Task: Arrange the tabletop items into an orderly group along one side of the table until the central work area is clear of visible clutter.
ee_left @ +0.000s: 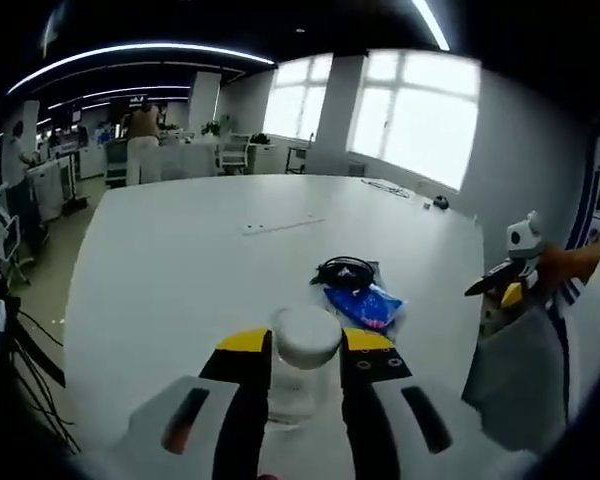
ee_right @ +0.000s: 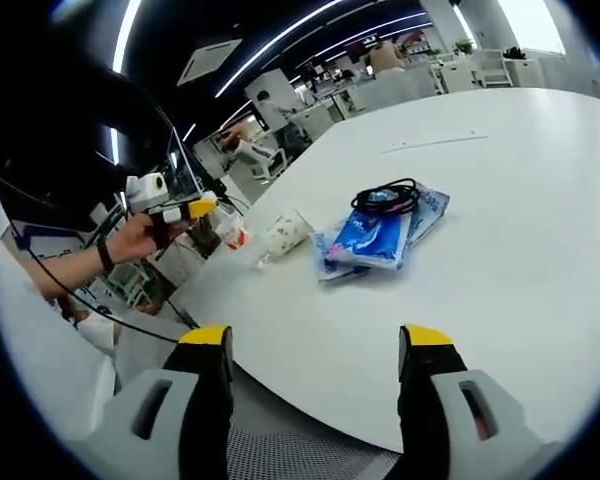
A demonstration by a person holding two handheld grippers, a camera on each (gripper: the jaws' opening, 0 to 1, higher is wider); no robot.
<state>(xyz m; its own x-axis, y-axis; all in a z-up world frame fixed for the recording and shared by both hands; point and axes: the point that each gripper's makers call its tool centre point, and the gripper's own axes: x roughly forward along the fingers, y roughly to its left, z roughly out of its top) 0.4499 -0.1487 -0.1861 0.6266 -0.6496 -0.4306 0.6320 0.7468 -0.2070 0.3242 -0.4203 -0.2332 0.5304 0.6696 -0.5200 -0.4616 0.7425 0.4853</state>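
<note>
Left gripper (ee_left: 305, 375) has its jaws clamped on a clear bottle with a white cap (ee_left: 302, 362), carried just above the near edge of the white desk (ee_left: 180, 270). In the right gripper view that same bottle (ee_right: 280, 235) shows lying tilted in the other gripper's hold beside the desk's edge, a red-and-white label at its far end.

Right gripper (ee_right: 315, 385) hangs near the desk's rim, jaws wide apart, nothing between them.

So where does the tidy-up stand? Close by sit the blue tissue packs (ee_right: 380, 235), overlapping each other, with a coiled black cable (ee_right: 385, 197) resting on top. That looks like the beginnings of a group along this side. The bottle isn't down yet; my read is it belongs just beside those packs.

Further out, a thin pale strip (ee_left: 283, 226) lies alone mid-desk, and small dark items (ee_left: 438, 202) sit near the far edge. Those are left to gather.
</note>
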